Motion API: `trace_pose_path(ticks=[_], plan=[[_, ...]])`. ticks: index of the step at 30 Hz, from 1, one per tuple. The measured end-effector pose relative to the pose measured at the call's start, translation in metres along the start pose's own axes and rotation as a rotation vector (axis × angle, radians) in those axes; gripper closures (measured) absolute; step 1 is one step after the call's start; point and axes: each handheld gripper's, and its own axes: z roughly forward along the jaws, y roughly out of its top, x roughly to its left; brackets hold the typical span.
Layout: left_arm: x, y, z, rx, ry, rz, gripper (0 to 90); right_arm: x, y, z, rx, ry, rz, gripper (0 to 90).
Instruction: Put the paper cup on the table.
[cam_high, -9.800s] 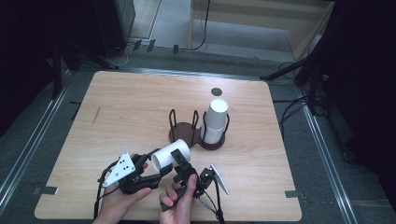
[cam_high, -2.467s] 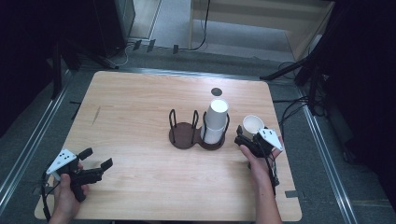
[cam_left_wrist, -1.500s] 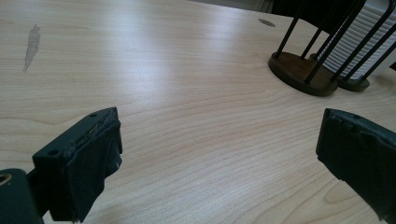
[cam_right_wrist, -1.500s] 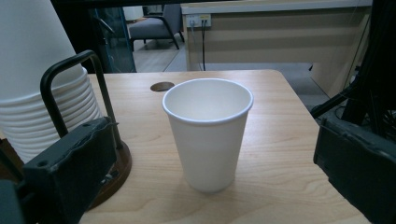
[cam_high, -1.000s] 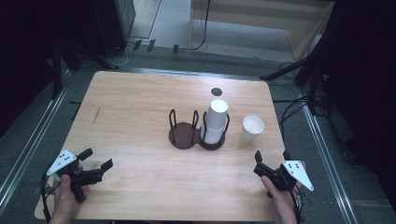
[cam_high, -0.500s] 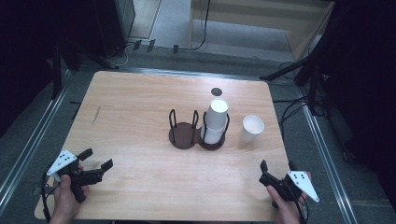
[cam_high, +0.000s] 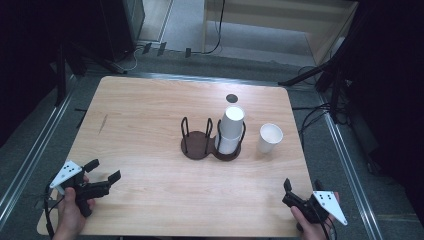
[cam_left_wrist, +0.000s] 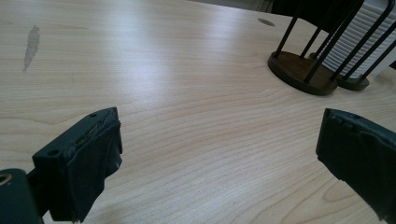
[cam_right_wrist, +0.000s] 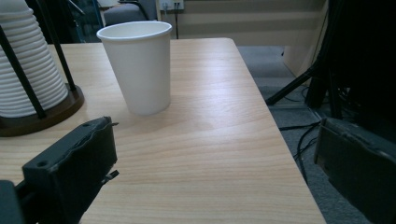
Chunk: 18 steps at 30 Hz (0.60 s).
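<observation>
Right gripper (cam_high: 295, 192) sits at the near right corner of the light wooden table (cam_high: 150, 115), jaws spread wide and empty. Beyond it, the single white paper cup (cam_right_wrist: 135, 65) stands upright just right of the dark wire cup holder (cam_high: 212, 142). Likely light, thin-walled and easily crushed, it wants a gentle mid-wall grip. Left gripper (cam_high: 102, 175) rests wide open at the near left.

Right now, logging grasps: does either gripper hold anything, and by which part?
Nothing: left gripper and right gripper are open; the paper cup stands free.

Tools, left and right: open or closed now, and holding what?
Left tool: open, holding nothing.
Right tool: open, holding nothing.
</observation>
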Motion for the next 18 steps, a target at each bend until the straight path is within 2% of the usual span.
trace_pose_path(ticks=[9,15,18], plan=[[0.0001,0.0,0.0,0.0,-0.001,0.0,0.9,-0.0005,-0.0028,-0.0004,0.003,-0.001,-0.007,0.0],[0.0002,0.0001,0.0001,0.0,-0.002,0.0,0.9,-0.0008,-0.0028,-0.0005,0.003,-0.005,0.01,0.0],[0.0004,0.0002,0.0003,0.001,-0.003,-0.003,0.9,0.0006,-0.0028,-0.0004,0.004,-0.007,-0.001,0.0]])
